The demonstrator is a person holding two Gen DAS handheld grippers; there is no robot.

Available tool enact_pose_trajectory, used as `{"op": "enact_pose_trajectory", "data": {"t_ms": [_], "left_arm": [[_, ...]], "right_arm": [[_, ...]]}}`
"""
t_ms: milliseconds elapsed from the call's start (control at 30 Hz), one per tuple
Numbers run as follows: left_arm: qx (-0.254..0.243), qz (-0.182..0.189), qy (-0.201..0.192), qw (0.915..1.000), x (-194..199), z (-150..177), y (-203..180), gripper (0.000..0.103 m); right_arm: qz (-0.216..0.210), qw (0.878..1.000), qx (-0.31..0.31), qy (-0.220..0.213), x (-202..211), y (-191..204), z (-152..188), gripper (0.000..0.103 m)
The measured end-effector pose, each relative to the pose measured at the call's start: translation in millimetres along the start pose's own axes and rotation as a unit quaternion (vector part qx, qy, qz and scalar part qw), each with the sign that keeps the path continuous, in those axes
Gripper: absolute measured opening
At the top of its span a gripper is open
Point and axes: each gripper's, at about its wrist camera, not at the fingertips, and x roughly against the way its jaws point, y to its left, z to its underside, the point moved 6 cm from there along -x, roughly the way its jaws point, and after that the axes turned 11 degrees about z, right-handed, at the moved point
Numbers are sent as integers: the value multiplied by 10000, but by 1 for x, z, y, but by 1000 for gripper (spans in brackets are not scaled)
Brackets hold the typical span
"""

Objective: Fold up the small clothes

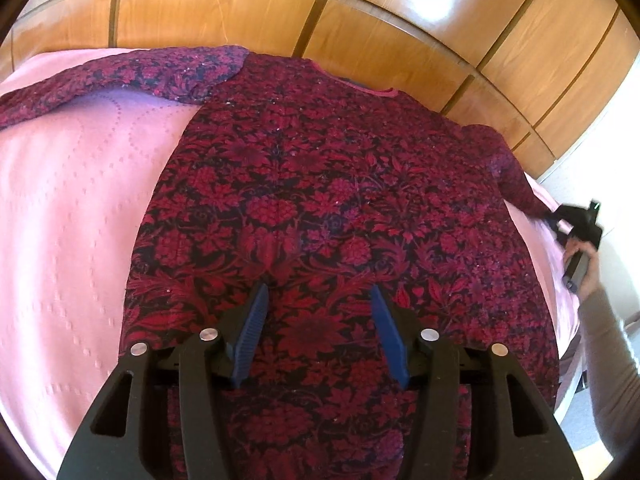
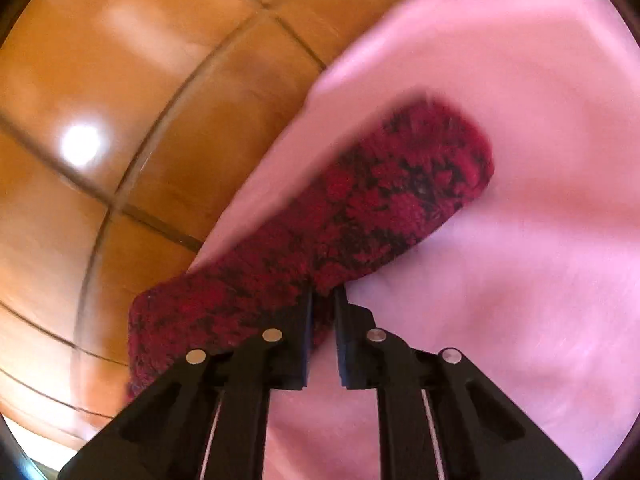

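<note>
A dark red floral long-sleeved top [image 1: 320, 184] lies flat on the pink bedspread [image 1: 60, 208], neckline toward the wooden panels. One sleeve [image 1: 120, 76] stretches to the upper left. My left gripper [image 1: 319, 290] hovers over the lower middle of the top, its blue fingers [image 1: 256, 320] spread open with only flat fabric beneath. At the far right my right gripper [image 1: 556, 218] pinches the end of the other sleeve. In the right wrist view that gripper [image 2: 325, 294] is shut on the sleeve [image 2: 380, 200], which runs diagonally over the bedspread [image 2: 520, 240]; the picture is blurred.
Glossy wooden panels [image 1: 360, 8] stand right behind the bed and fill the left of the right wrist view [image 2: 120, 140]. The bed's right edge lies just past the sleeve. A person's hand and grey sleeve [image 1: 608, 320] hold the right gripper there.
</note>
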Motion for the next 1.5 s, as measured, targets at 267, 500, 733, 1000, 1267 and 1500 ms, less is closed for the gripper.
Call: {"op": "enact_pose_trajectory", "data": {"t_ms": [267,500,733,1000,1267,1500], "left_arm": [[81,111,-11,9999,-1,0,2,52],[806,395,-477,9948,43,-20,39,53],[2192,-273,-1594,9622,108,-54,162,67],[3348,-491,-2359,9110,146,-94,276,67],[3986,-489,-2576,8788,132,-129,349,67],[3986,-841,-2494,8785,122,-147,369,10]], "right_arm": [[1968,9686,1226,-894,3,1,-28,8],[2195,9693,916,-631,-10,-20,-7,77],[1434,9754,1432,-863,46,31,40,79],[-364,9475,3175,-95,51,180,175,79],[-1013,9058,4094,408,36,259,286,78],[-830,9050,4145,481,25,265,319,80]]}}
